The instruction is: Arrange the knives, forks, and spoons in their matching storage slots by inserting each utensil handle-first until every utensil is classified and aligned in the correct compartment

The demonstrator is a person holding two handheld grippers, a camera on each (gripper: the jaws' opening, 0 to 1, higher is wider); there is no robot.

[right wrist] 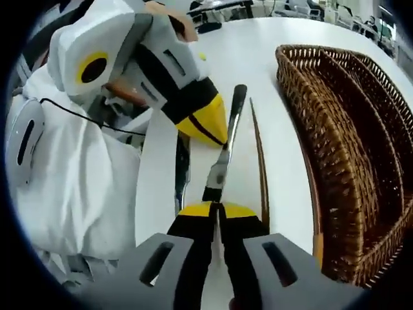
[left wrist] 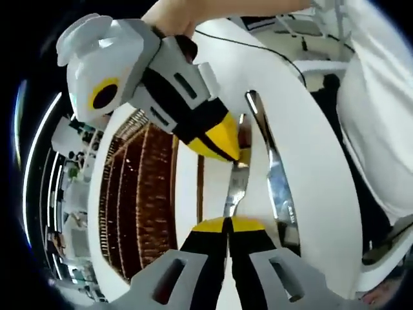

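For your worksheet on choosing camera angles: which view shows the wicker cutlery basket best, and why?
The right gripper view. There the wicker basket lies beside the table knife with its rim, woven walls and long dividers clear. In the left gripper view the basket is compressed toward the edge and the right gripper covers its upper corner.
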